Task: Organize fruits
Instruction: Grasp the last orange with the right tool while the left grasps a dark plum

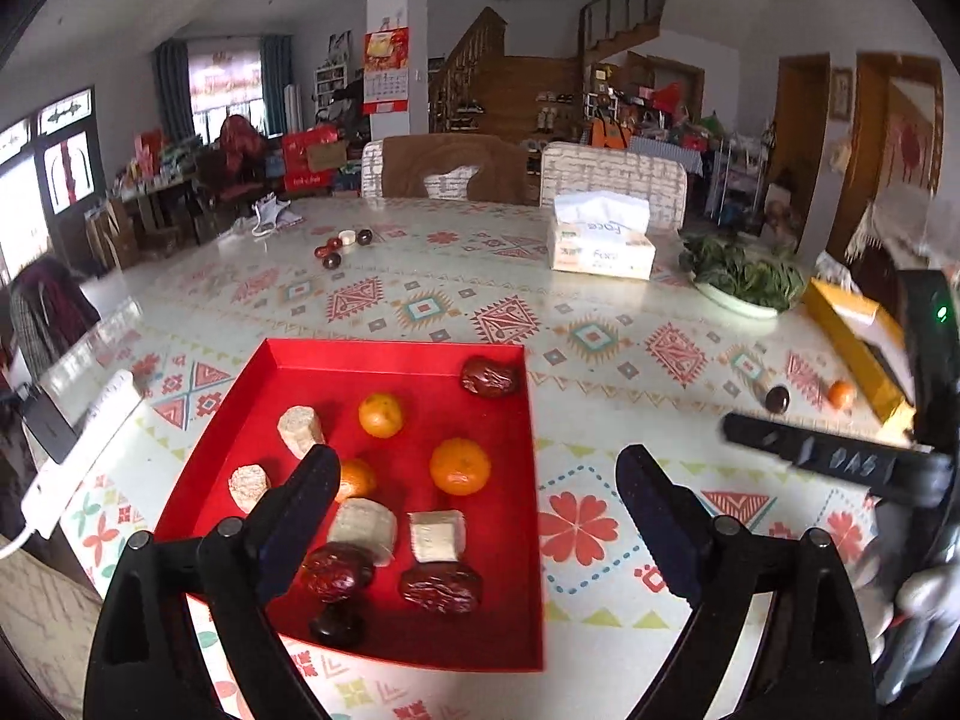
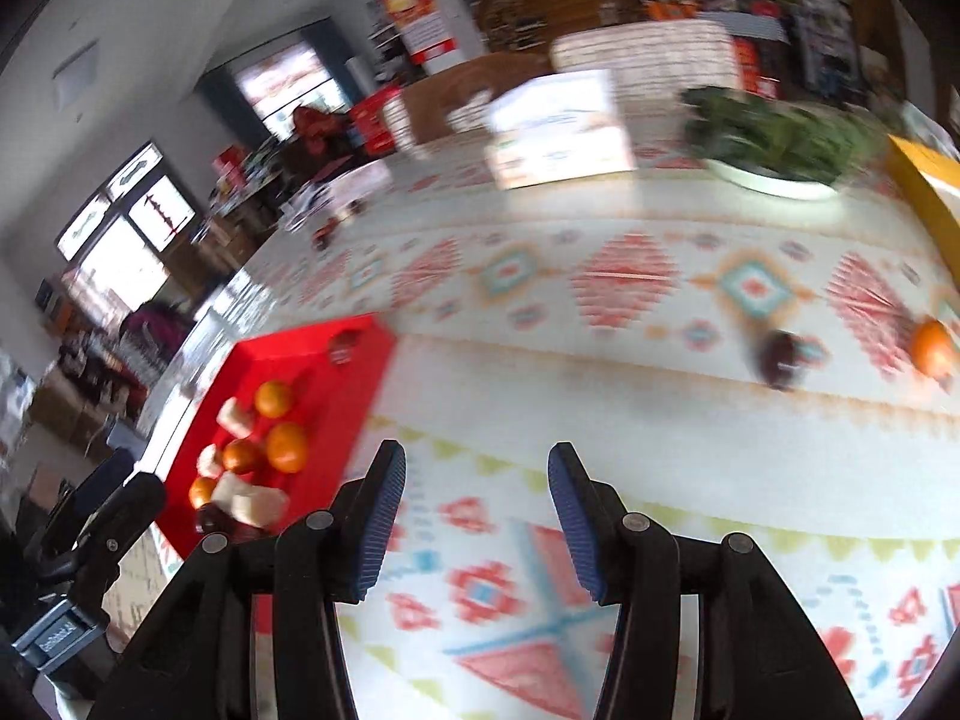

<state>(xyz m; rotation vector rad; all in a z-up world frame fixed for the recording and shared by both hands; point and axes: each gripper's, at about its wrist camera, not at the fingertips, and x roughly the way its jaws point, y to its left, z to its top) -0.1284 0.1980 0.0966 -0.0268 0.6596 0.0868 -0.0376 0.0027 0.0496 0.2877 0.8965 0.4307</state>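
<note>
Your left gripper (image 1: 480,516) is wide open, with nothing held between its fingers. Just past its left finger (image 1: 303,510) sits the red tray (image 1: 396,354) on the patterned tablecloth (image 1: 600,372). In the tray you can see oranges (image 1: 459,466), pale chunky pieces (image 1: 300,431) and wrinkly red dates (image 1: 441,587). One more date (image 1: 490,377) lies in the far corner of the tray. The right finger of this gripper hangs over bare cloth, beside the tray. Far ahead of it, a few small dark fruits (image 1: 332,252) sit together on the table. Further right stand a tissue box (image 1: 602,240) and a plate of green leaves (image 1: 744,276).

Your right gripper (image 2: 477,516) is partly open and holds nothing. It hangs over the tablecloth, well to the right of the tray. Ahead of it and to its right, a dark round fruit (image 2: 780,357) and a loose orange (image 2: 931,347) lie on the cloth, near each other. A yellow box (image 2: 927,180) is just past them. This view is blurry.
</note>
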